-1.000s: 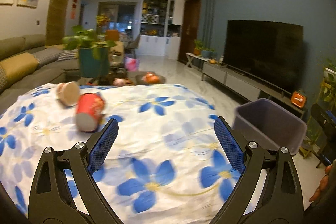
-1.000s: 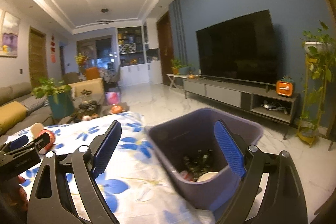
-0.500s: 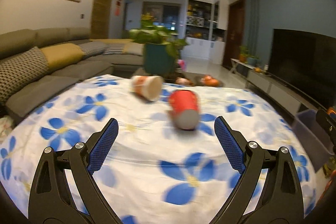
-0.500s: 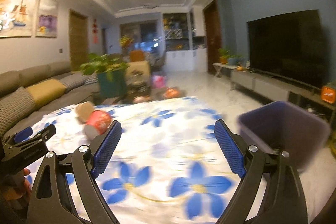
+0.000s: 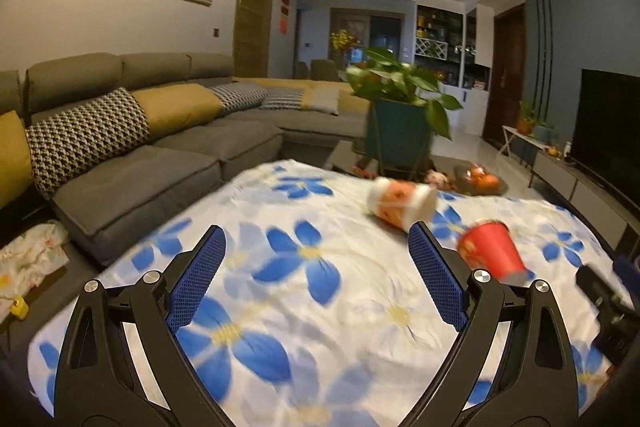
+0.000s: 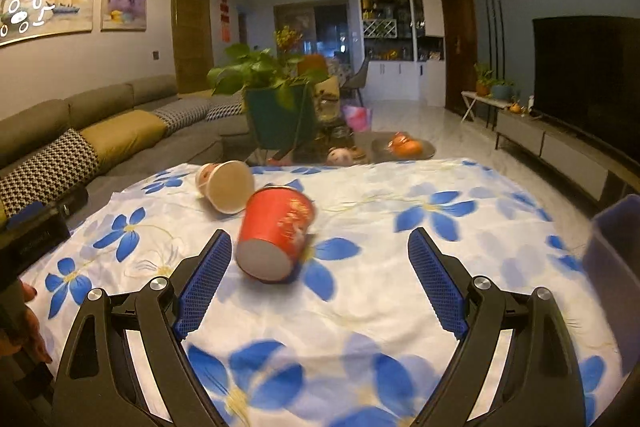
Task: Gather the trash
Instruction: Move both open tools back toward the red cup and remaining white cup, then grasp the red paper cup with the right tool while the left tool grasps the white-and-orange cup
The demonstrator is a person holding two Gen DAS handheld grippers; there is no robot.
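Two paper cups lie on their sides on the blue-flowered tablecloth (image 6: 380, 227). The red cup (image 6: 276, 235) has its base toward me, just ahead of the left finger of my right gripper (image 6: 320, 279), which is open and empty. The white-and-orange cup (image 6: 225, 185) lies farther back to the left. In the left wrist view the white-and-orange cup (image 5: 402, 205) and the red cup (image 5: 491, 251) sit right of my left gripper (image 5: 316, 275), which is open and empty over the cloth. The purple trash bin (image 6: 614, 259) shows at the right edge.
A grey sofa (image 5: 132, 147) with cushions runs along the left. A potted plant (image 6: 276, 99) and a plate of oranges (image 6: 404, 147) stand beyond the table. A TV (image 6: 588, 75) on a low cabinet is at the right. A hand (image 6: 28, 319) holds the other gripper at the left edge.
Both views have swung left, away from the purple bin and toward the cups. The red cup is now close in front of the right gripper. Both grippers stay open.
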